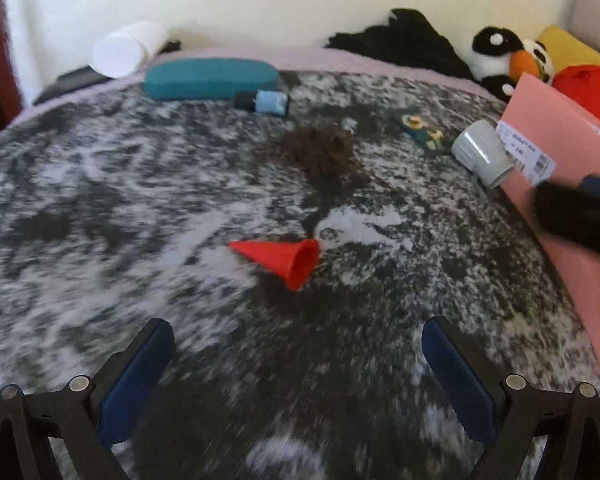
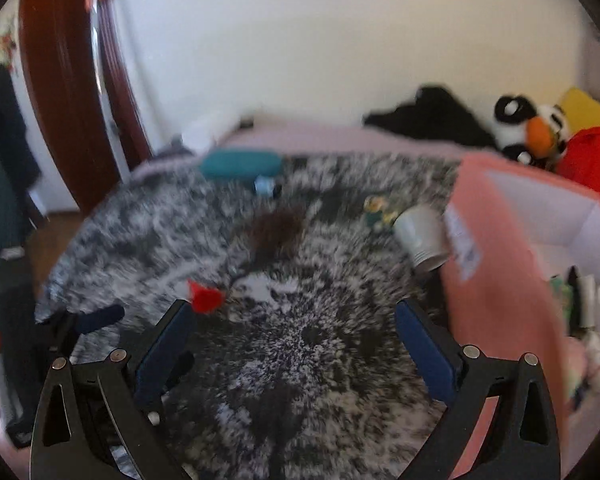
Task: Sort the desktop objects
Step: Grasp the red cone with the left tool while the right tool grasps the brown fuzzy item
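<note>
A red cone (image 1: 285, 259) lies on its side on the black-and-white furry cover (image 1: 140, 208), ahead of my open, empty left gripper (image 1: 298, 344). Further back lie a teal case (image 1: 210, 78), a small blue bottle (image 1: 266, 102), a brown furry clump (image 1: 322, 152), a small green toy (image 1: 422, 132) and a grey cup (image 1: 482, 152) on its side against the pink box (image 1: 560, 184). My right gripper (image 2: 296, 332) is open and empty above the cover, left of the pink box (image 2: 492, 280). The red cone (image 2: 205, 298) shows by its left finger.
The pink box holds several small items (image 2: 584, 308). A panda plush (image 1: 500, 60), black cloth (image 1: 404, 40), red and yellow things sit at the back right. A white roll (image 1: 126, 50) lies at the back left. A wooden door frame (image 2: 60, 80) stands left.
</note>
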Demonstrator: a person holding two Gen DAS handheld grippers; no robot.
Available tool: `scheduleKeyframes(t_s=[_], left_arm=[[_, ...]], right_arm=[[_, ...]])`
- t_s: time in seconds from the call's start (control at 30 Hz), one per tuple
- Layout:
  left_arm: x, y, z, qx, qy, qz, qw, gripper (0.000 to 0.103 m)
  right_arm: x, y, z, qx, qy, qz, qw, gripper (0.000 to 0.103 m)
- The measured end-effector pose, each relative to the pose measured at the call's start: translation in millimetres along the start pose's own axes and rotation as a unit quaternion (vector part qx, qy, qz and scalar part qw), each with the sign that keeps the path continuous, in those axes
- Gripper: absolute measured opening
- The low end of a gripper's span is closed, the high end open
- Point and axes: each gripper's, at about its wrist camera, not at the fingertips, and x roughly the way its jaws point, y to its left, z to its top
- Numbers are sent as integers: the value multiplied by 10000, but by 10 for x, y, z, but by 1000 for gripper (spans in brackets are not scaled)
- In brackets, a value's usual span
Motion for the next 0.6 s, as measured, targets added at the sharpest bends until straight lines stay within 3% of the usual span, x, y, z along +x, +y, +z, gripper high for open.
scheduleKeyframes(t_s=[0.17, 0.27, 0.3, 0.33, 0.53, 0.57, 0.6], left_arm=[[402, 19, 158, -342, 103, 103, 9993, 102], [559, -17, 230, -176, 165, 371, 9990, 98], [579, -10, 247, -93, 159, 434, 9989, 85], [569, 23, 260, -15, 127, 442, 9989, 60], [516, 282, 297, -138, -6, -113, 9998, 56], [512, 308, 298, -168, -34, -188, 9997, 56], [508, 318, 297, -171, -50, -216, 9996, 56]], right_arm=[[668, -135, 91, 259, 453, -31, 9986, 102], [1006, -168, 230, 341, 596, 32, 9976, 102], [1124, -156, 293, 333, 632, 79, 9974, 102], [1211, -137, 350, 318, 649, 109, 9973, 102], [1793, 45, 668, 155, 812, 174, 9964, 102], [1887, 86, 682, 82, 865, 105, 9962, 100], [1954, 135, 679, -70, 868, -43, 9962, 80]])
